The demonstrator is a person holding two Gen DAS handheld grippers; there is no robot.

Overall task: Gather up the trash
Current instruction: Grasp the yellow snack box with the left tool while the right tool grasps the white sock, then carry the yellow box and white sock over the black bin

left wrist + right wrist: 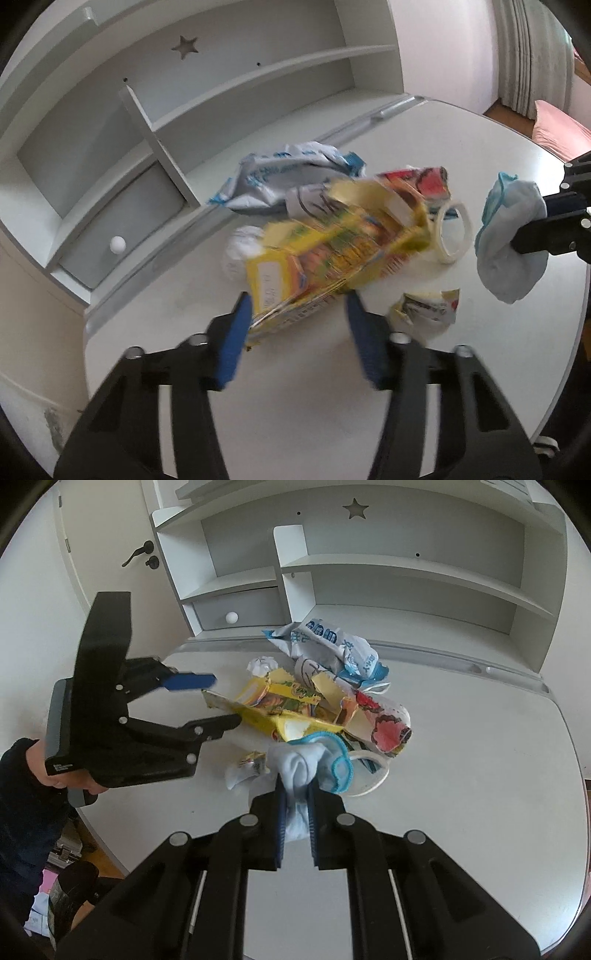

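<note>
Both wrist views angled down, close over trash pile (340, 236), opposite sides, sharing desk (480, 757)

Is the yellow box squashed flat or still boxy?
Squashed. The yellow box lies crumpled on the desk, its end flattened and flaps torn open, between the left gripper fingers.

A white desk (480, 775) carries a shelf unit (369, 565) at its back, white with grey back panels; a star-shaped hole (355, 508) is cut near the top; a small grey drawer (240, 609) with a round white knob (232, 617) sits low on the unit's left; beyond it a white door (103, 546) bears a black handle (138, 554); in the left view, pale curtains (532, 55) hang at the far right, a pink cushion (561, 129) below them.
</note>
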